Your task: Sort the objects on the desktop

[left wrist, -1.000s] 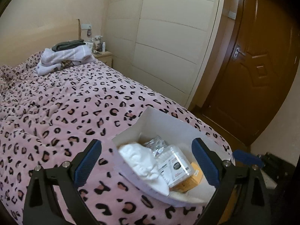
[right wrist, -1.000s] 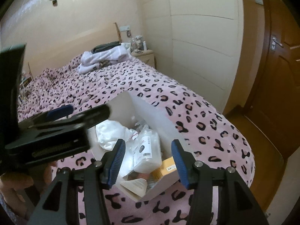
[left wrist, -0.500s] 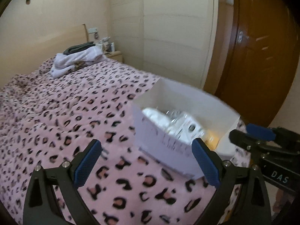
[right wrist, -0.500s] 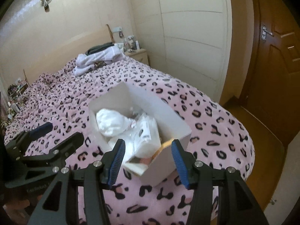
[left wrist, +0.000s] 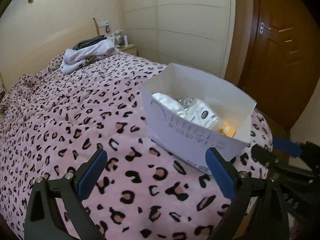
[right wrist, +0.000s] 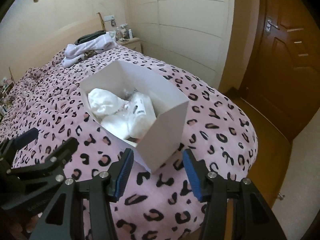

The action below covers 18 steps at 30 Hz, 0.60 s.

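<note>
A white cardboard box (left wrist: 190, 140) (right wrist: 166, 132) sits on the pink leopard-print bed (left wrist: 70, 120) (right wrist: 210, 136) near its foot. Inside lie a white cloth (left wrist: 170, 102) (right wrist: 104, 102), a clear plastic container with a label (left wrist: 204, 116) (right wrist: 140, 112) and an orange packet (left wrist: 227, 130). My left gripper (left wrist: 156, 172) is open and empty, just short of the box's near wall. My right gripper (right wrist: 158, 172) is open and empty, just before the box's near corner. Each gripper shows in the other's view, the right one (left wrist: 280, 152) and the left one (right wrist: 44, 146).
Folded white and dark clothes (left wrist: 88, 54) (right wrist: 90, 46) lie at the head of the bed. A nightstand with small bottles (left wrist: 124, 44) (right wrist: 128, 38) stands beside it. A cream wardrobe (left wrist: 190, 20) and a brown door (left wrist: 280, 50) (right wrist: 284, 50) are to the right.
Both grippers have pulled back from the box, which now rests alone on the bed. The views widened and the box looks smaller and farther.
</note>
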Motion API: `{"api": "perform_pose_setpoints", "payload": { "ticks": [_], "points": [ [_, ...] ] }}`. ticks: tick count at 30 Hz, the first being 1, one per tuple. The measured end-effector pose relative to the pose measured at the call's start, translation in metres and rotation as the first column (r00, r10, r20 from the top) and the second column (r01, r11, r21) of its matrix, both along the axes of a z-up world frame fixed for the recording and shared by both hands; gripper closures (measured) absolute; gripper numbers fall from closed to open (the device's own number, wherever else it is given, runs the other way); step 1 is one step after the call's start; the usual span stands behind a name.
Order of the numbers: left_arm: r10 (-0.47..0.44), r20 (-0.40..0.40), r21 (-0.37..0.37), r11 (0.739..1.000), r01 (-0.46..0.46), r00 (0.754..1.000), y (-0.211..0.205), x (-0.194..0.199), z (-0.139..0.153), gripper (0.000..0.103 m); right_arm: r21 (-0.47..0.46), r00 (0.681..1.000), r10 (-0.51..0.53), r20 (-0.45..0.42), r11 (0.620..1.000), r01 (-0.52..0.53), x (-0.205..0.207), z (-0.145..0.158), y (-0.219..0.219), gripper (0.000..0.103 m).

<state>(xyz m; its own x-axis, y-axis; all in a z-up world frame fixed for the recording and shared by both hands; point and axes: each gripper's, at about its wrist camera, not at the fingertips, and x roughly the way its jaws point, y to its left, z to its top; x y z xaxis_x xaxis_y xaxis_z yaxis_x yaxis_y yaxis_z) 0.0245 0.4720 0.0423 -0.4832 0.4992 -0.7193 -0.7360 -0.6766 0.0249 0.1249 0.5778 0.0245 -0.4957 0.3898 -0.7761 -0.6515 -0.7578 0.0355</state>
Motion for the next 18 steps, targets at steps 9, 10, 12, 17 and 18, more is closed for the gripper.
{"api": "perform_pose_setpoints", "payload": {
  "ticks": [9, 10, 12, 17, 18],
  "points": [
    [-0.004, -0.083, -0.045, 0.999, 0.001, 0.997, 0.017, 0.005, 0.012, 0.000, 0.017, 0.999, -0.023, 0.032, 1.000, 0.023, -0.001, -0.003, 0.007, 0.050],
    [-0.005, -0.084, -0.049, 0.999, 0.001, 0.996, 0.018, 0.005, 0.012, 0.000, 0.020, 0.999, -0.026, 0.036, 0.999, 0.025, -0.002, -0.004, 0.008, 0.050],
    [-0.005, -0.086, -0.055, 0.999, 0.000, 0.996, 0.021, 0.005, 0.011, 0.000, 0.023, 0.999, -0.030, 0.040, 0.999, 0.029, -0.002, -0.004, 0.009, 0.050],
    [-0.008, -0.078, -0.058, 0.998, 0.003, 0.997, 0.024, 0.004, 0.009, 0.000, 0.027, 0.998, -0.037, 0.047, 0.999, 0.036, -0.003, -0.005, 0.012, 0.050],
    [-0.009, -0.076, -0.057, 0.998, 0.004, 0.997, 0.025, 0.004, 0.009, 0.000, 0.028, 0.998, -0.039, 0.048, 0.999, 0.038, -0.003, -0.005, 0.012, 0.050]
  ]
}}
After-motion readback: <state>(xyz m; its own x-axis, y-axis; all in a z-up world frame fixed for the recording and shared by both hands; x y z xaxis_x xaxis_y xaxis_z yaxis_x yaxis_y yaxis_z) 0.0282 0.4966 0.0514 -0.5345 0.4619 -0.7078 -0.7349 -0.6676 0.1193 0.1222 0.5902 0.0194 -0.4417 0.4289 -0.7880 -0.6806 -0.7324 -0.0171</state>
